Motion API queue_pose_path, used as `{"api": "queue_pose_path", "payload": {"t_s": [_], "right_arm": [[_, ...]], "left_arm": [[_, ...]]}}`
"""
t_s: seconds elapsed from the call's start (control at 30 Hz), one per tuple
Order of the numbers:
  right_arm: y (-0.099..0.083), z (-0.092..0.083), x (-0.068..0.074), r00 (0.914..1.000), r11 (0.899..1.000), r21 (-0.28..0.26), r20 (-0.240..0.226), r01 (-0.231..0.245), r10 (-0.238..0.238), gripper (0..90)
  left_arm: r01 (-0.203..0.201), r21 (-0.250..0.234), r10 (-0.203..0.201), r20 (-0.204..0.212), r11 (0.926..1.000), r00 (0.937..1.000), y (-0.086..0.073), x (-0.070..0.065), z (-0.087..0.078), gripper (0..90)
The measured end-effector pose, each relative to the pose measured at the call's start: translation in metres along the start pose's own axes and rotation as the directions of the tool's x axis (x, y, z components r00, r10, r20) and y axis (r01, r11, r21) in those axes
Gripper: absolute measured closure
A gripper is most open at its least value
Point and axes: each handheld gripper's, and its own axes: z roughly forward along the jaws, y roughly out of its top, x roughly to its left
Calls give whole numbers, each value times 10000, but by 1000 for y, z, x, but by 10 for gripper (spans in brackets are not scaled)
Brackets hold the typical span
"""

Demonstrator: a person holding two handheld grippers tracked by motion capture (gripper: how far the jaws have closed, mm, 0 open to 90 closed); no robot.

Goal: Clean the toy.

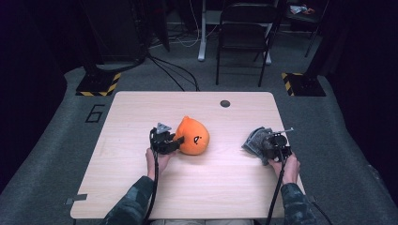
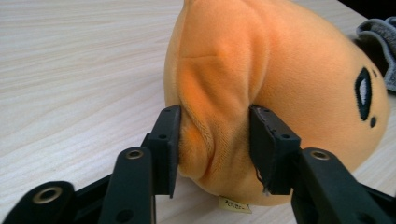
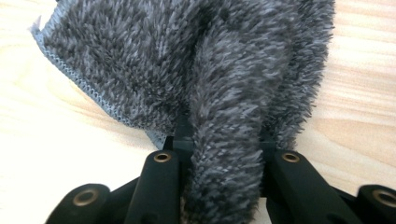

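Note:
An orange plush toy (image 1: 192, 137) with a black stitched eye lies near the middle of the wooden table (image 1: 141, 187). My left gripper (image 1: 176, 142) comes at it from the left. In the left gripper view the plush toy (image 2: 289, 70) has a fold of its side pinched between the two pads of my left gripper (image 2: 215, 116). A grey fluffy cloth (image 1: 253, 139) lies crumpled at the table's right side. My right gripper (image 1: 265, 140) is at the cloth's near edge. In the right gripper view a thick fold of the cloth (image 3: 140, 56) is squeezed between the jaws of my right gripper (image 3: 224, 130).
A dark round grommet (image 1: 225, 103) sits near the table's far edge. A folding chair (image 1: 244, 33) and cables stand on the floor beyond the table. The right table edge runs close to the cloth.

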Motion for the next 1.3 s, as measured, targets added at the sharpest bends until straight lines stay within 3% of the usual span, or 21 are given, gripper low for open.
{"api": "queue_pose_path", "payload": {"t_s": [0.13, 0.3, 0.47, 0.63, 0.77, 0.87, 1.03, 1.17, 1.3], "right_arm": [[0, 1, 4, 9996, 9995, 96, 70, 289, -290, 642], [0, 3, 8, 9968, 9967, 149, 2, 802, -802, 503], [1, 5, 11, 9925, 9924, 315, 252, 1191, -1199, 375], [2, 3, 6, 9948, 9947, 141, -28, 1016, -1016, 243], [2, -9, 7, 9958, 9956, -391, -306, 847, -859, 194], [1, -19, 10, 9938, 9911, -840, -336, 1031, -1063, 161], [-3, -35, 14, 9914, 9874, -1098, -526, 1137, -1200, 142], [-10, -50, 13, 9891, 9823, -1431, -667, 1206, -1311, 143], [-23, -61, 9, 9875, 9786, -1588, -674, 1306, -1427, 143]], "left_arm": [[77, -41, -77, -52, 10000, 10000, 0, 2, 1, 521], [-245, -97, 242, -301, 9997, 9993, 2, 0, -1, 442], [-457, -249, 444, -490, 9986, 9978, 5, -1, -4, 354], [-587, -355, 568, -520, 9976, 9970, 7, -3, -10, 251], [-532, -626, 502, -487, 9966, 9976, 10, -4, -17, 188], [-593, -742, 556, -518, 9955, 9971, 12, -5, -26, 167], [-785, -945, 737, -525, 9924, 9959, 8, -3, -43, 157], [-754, -1018, 694, -618, 9919, 9957, 2, 3, -59, 135], [-998, -920, 919, -871, 9907, 9920, -9, 12, -74, 130]]}}
